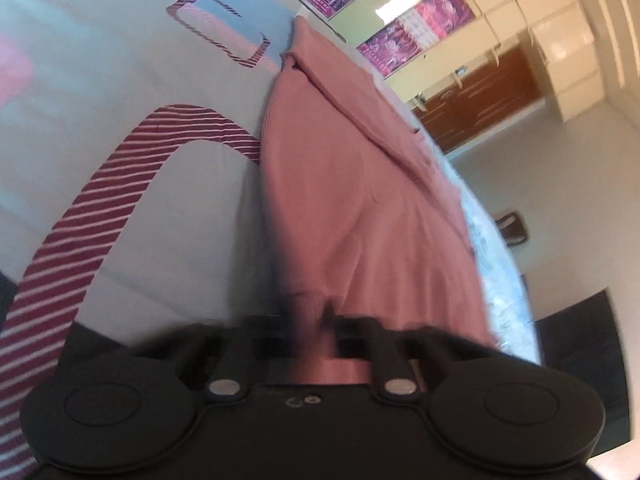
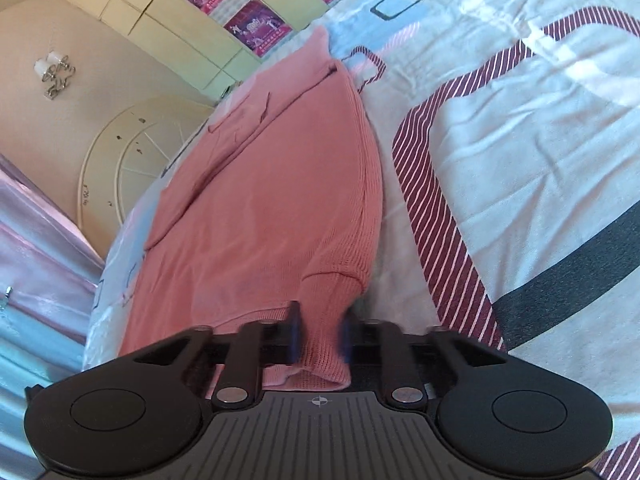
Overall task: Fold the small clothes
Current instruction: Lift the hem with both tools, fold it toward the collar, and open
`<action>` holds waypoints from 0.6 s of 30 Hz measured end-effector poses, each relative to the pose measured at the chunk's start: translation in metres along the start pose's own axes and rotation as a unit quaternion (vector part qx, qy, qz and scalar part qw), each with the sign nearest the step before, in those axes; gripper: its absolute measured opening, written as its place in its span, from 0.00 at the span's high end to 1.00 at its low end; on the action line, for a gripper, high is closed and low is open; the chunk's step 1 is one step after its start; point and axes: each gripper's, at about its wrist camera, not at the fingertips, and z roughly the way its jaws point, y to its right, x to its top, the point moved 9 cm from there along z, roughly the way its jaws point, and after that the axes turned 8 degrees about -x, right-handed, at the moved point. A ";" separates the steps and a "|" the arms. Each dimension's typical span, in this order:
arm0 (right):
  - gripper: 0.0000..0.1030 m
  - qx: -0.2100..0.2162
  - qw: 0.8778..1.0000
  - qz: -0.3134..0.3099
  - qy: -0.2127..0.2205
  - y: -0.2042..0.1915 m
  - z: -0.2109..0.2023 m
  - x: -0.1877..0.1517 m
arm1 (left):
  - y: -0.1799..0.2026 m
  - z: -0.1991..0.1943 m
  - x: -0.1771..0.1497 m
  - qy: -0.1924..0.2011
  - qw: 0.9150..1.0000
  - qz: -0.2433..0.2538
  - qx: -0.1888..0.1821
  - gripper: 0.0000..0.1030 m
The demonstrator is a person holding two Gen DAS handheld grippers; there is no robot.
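Across the patterned bed cover (image 2: 520, 184) the pink sweater (image 2: 272, 208) lies centre-frame, my left gripper (image 1: 310, 320) and right gripper (image 2: 320, 336) each pinching its near edge, so next I should lift both together for the fold.

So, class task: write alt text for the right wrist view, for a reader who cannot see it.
The right tool is shut on a bunched edge of a pink sweater, which stretches away across a bed cover with maroon stripes. Behind are pale cupboards with purple posters.

left hand-held gripper (image 1: 310, 322) | clamped on pink sweater (image 1: 360, 200) | lying on bedsheet (image 1: 120, 80)
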 end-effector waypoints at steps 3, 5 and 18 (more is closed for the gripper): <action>0.91 0.038 0.999 0.002 0.037 -0.004 -0.022 0.010 | 0.012 -0.017 0.010 0.057 0.998 0.004 -0.024 0.95; 0.92 0.060 0.996 -0.011 0.067 -0.006 -0.039 0.015 | 0.010 -0.021 0.008 0.060 0.998 0.021 0.003 0.95; 0.93 0.043 0.994 -0.033 0.094 -0.031 -0.034 0.064 | 0.035 -0.015 0.048 0.089 0.996 0.010 -0.017 0.95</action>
